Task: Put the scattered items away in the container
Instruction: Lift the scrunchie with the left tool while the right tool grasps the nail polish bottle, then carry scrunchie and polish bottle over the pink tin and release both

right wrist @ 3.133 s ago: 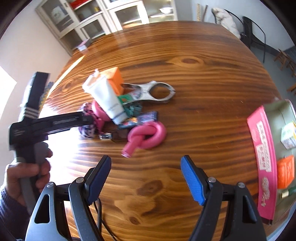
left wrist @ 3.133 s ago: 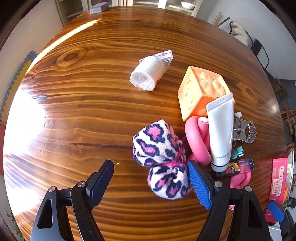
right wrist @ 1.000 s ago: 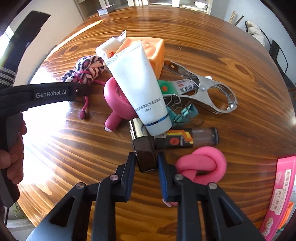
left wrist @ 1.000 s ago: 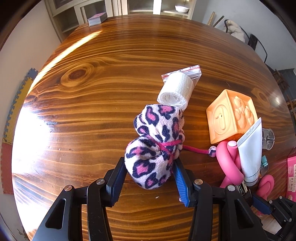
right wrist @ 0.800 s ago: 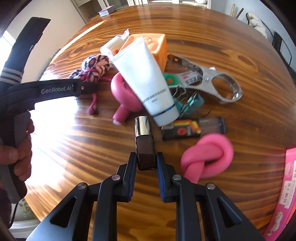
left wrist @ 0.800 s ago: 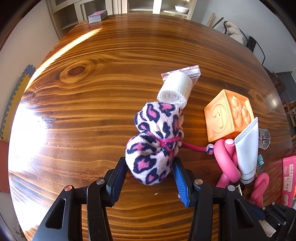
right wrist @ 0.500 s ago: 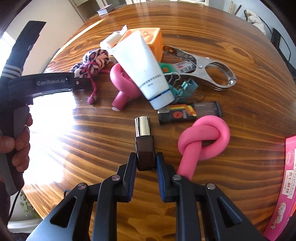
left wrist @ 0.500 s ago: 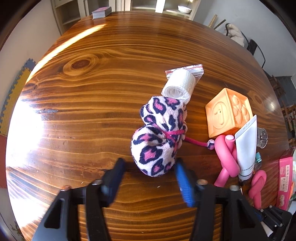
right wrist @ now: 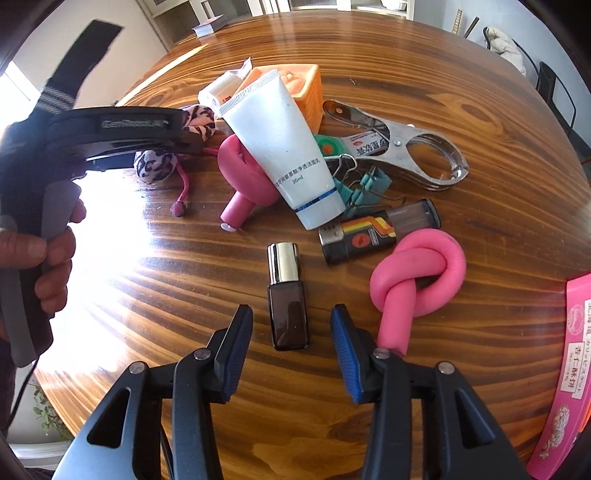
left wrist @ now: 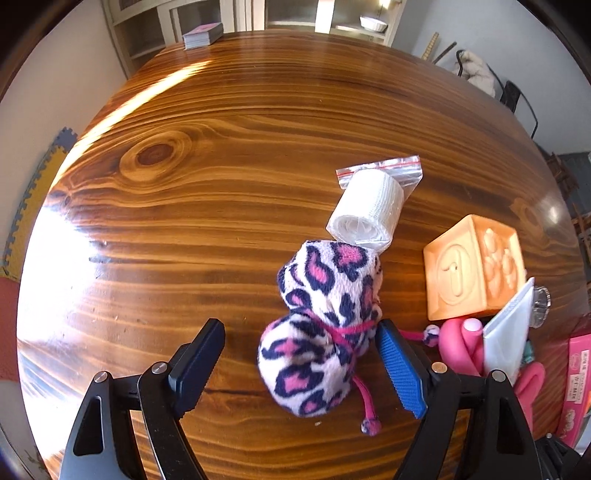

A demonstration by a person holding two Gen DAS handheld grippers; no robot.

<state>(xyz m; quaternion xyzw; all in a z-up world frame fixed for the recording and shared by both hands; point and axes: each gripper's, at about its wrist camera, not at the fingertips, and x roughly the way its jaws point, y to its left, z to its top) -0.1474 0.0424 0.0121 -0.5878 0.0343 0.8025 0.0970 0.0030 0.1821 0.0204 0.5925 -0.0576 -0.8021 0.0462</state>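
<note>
My left gripper [left wrist: 299, 369] is open; a leopard-print pouch [left wrist: 321, 328] with pink cords lies on the wooden table [left wrist: 207, 192] between its fingers, near the right one. My right gripper [right wrist: 291, 354] is open around the base of a small dark bottle with a chrome cap [right wrist: 286, 295], which lies flat on the table. The pink container [right wrist: 565, 373] shows at the right edge of the right wrist view. The pouch also shows in the right wrist view [right wrist: 159, 162], partly behind the left gripper's body.
Scattered items: a bagged white roll [left wrist: 369, 214], an orange cube [left wrist: 472, 273], a white tube [right wrist: 284, 151], two knotted pink foam pieces [right wrist: 417, 273], a metal clamp [right wrist: 402, 147], a teal binder clip [right wrist: 365, 188], a dark lighter [right wrist: 376, 230]. A card deck [left wrist: 203, 35] lies far back.
Both grippers have opened. The left let go of the pouch, the right let go of the dark bottle, and both now lie on the table.
</note>
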